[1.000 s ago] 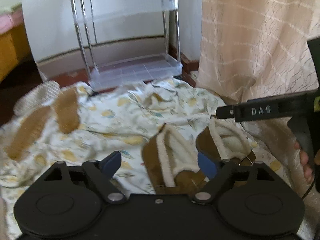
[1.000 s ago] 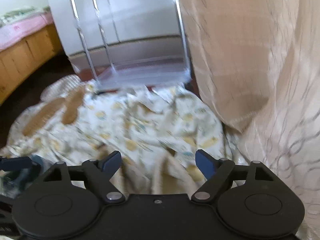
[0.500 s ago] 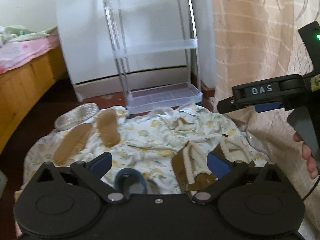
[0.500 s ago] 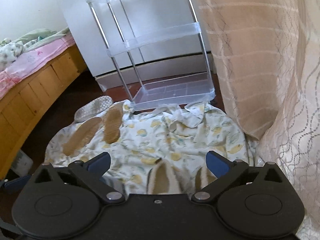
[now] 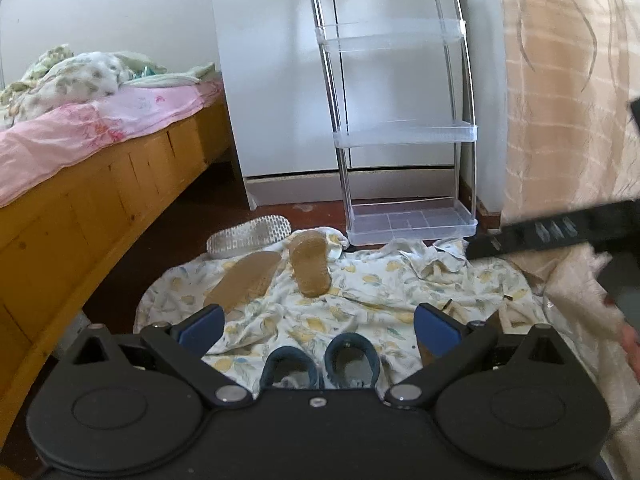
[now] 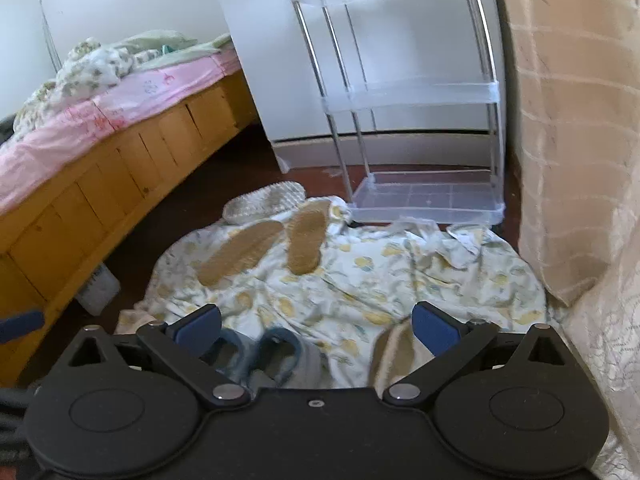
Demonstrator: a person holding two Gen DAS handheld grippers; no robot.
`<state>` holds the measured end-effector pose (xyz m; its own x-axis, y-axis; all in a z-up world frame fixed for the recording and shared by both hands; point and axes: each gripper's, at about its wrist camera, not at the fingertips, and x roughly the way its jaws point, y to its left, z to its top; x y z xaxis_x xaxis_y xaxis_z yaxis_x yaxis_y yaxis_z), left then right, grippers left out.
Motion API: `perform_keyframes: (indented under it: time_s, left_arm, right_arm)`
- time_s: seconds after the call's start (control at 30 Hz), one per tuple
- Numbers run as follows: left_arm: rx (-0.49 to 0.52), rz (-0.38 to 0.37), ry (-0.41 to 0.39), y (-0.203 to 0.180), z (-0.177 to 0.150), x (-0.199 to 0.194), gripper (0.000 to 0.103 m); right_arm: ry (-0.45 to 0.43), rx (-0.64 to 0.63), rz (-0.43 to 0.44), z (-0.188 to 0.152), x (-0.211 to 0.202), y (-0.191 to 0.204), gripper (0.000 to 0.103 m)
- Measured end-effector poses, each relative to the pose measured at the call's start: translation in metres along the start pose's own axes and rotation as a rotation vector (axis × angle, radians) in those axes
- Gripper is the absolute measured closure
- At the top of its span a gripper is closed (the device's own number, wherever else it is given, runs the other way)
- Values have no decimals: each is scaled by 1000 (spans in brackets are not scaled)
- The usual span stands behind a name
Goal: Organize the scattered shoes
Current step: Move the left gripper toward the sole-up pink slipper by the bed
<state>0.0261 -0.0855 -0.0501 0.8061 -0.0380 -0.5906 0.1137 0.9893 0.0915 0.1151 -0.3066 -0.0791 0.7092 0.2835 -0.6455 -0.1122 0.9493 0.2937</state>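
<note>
Both jaws stand wide apart w/ nothing between the pads: left gripper (image 5: 318, 324) and right gripper (image 6: 318, 322) each hang over the sheet (image 5: 360, 292), holding nothing.

Writing: right gripper's arm crosses the right edge of the left view w/ white lettering on it, too smeared to read. No other labels legible.

Shoes, all relative to the sheet: two tan soles (image 5: 276, 276) lie sole-up on its far left part, side by side, toes toward the rack (image 5: 404, 136). A white sole (image 5: 250, 234) lies just off the far left edge, on the dark floor, touching the sheet's border. Blue pair (image 5: 320, 366) sits upright at the near edge, openings up, heels cut off by the left gripper's body. A fleece-lined brown shoe (image 6: 394, 354) is at the near right part, mostly hidden behind the right gripper's pad; its mate can't be made out.

Rack stands just past the sheet's far edge, top cut off in the right view. Bed (image 5: 100, 184) is well left of the sheet, curtain (image 6: 572, 120) on its right. Fingers at the left view's right edge are blurred.
</note>
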Motion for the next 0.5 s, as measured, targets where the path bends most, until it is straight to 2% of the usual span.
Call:
perform_keyframes:
  time_s: [0.1, 0.27, 0.37, 0.5]
  left_arm:
    - [-12, 48, 11, 21, 6, -10, 0]
    - [-86, 138, 18, 68, 19, -1, 0]
    - [-117, 139, 14, 95, 22, 9, 0]
    - [-100, 161, 18, 128, 20, 38, 0]
  right_arm:
    - [-13, -28, -14, 26, 14, 21, 0]
    - [-1, -16, 36, 48, 42, 37, 0]
    - [25, -24, 68, 59, 61, 46, 0]
    - [21, -38, 37, 76, 110, 66, 0]
